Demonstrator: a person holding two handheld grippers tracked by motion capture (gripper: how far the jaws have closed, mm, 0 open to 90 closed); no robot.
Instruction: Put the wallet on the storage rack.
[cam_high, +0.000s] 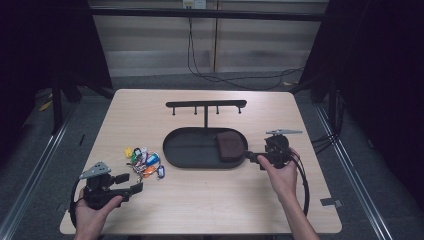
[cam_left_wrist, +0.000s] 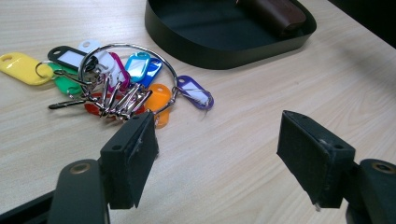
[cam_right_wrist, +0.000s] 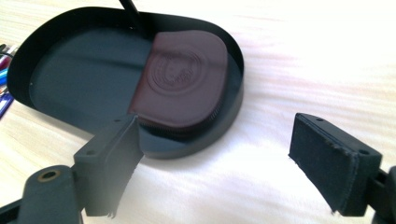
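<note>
A bunch of keys with coloured tags on a metal ring (cam_high: 145, 162) (cam_left_wrist: 126, 79) lies on the wooden table, left of a black oval tray (cam_high: 172, 150) (cam_left_wrist: 210, 56) (cam_right_wrist: 84, 79). A brown leather pouch (cam_high: 229, 145) (cam_left_wrist: 275, 11) (cam_right_wrist: 182, 79) lies flat in the tray's right end. My left gripper (cam_high: 131, 183) (cam_left_wrist: 217, 140) stands open just short of the keys, nothing between its jaws. My right gripper (cam_high: 254, 160) (cam_right_wrist: 215, 135) is open at the tray's right rim, apart from the pouch.
A black rack with several hooks (cam_high: 206, 105) rises on a post from the tray's far side. Bare table lies in front of the tray and between the two hands. Cables run across the floor beyond the table's far edge.
</note>
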